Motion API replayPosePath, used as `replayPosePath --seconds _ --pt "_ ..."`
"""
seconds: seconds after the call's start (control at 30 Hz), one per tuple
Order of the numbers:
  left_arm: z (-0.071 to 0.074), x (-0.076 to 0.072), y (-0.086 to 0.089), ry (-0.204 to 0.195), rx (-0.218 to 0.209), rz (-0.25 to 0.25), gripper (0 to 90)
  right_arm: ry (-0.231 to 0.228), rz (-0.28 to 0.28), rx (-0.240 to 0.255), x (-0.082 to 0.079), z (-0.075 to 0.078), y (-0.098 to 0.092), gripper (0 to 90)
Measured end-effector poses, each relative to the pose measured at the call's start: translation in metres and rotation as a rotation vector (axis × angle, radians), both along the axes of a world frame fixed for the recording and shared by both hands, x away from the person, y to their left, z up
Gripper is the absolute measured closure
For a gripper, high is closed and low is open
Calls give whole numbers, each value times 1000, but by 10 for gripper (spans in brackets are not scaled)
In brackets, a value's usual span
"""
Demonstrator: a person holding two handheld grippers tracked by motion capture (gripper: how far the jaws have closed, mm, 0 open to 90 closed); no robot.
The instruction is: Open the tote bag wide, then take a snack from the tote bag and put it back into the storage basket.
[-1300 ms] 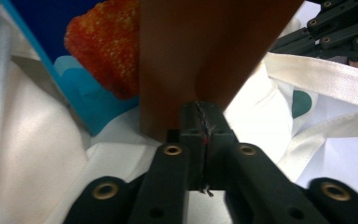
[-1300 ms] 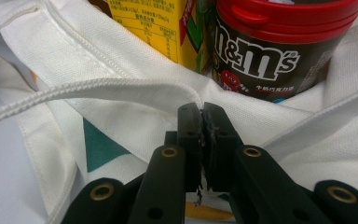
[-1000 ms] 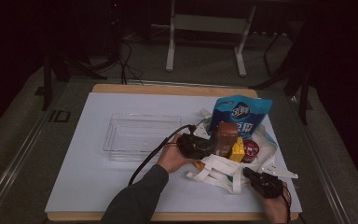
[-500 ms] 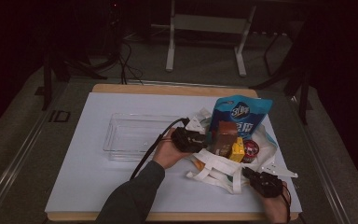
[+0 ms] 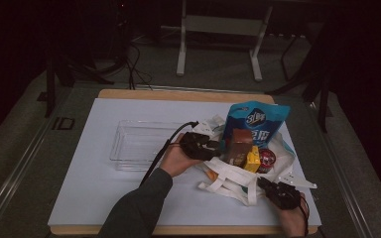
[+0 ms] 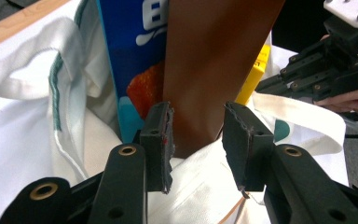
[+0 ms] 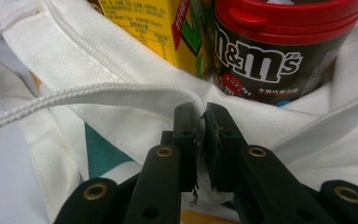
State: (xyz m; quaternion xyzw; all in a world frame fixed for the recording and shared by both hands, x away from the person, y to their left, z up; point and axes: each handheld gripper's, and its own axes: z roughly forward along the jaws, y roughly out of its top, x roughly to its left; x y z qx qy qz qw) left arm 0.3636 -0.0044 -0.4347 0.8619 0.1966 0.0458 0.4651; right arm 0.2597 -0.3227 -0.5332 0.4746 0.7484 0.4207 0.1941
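the white tote bag (image 5: 238,173) is lying near the counter's (image 5: 104,198) front right corner, stuffed with a brown box (image 6: 214,60), blue pouch (image 5: 255,121), yellow carton (image 7: 163,23) and candy tub (image 7: 279,46). my right tongs (image 7: 202,116) are pinching the bag's rim. my left tongs (image 6: 196,130) have just been opening, and are standing apart around the brown box.

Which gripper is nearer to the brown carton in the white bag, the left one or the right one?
Left. The left gripper has its open jaws around the lower end of the brown carton. The right gripper is farther away, shut on the white bag rim near the candy jar.
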Motion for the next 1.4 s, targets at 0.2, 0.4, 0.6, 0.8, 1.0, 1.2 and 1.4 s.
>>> replayPosePath --seconds 0.2,0.4,0.6,0.8,1.0,1.2,1.4 --pt "10 0 1 -6 -21 -31 570 1 0 3 0 0 0 830" --pt "14 1 3 -20 -15 -37 512 -3 1 2 0 0 1 811" --pt "20 1 -1 -85 -6 -19 377 -1 7 13 0 0 0 788" --pt "22 4 -4 -41 -42 -83 322 -2 6 13 0 0 0 786" --pt "27 6 -11 -46 -59 -114 314 -3 8 17 0 -1 0 782" --pt "31 13 -20 -52 -71 -124 285 0 11 24 0 -1 -1 774" --pt "29 16 -27 -61 -80 -108 235 0 13 28 0 -1 -1 772"
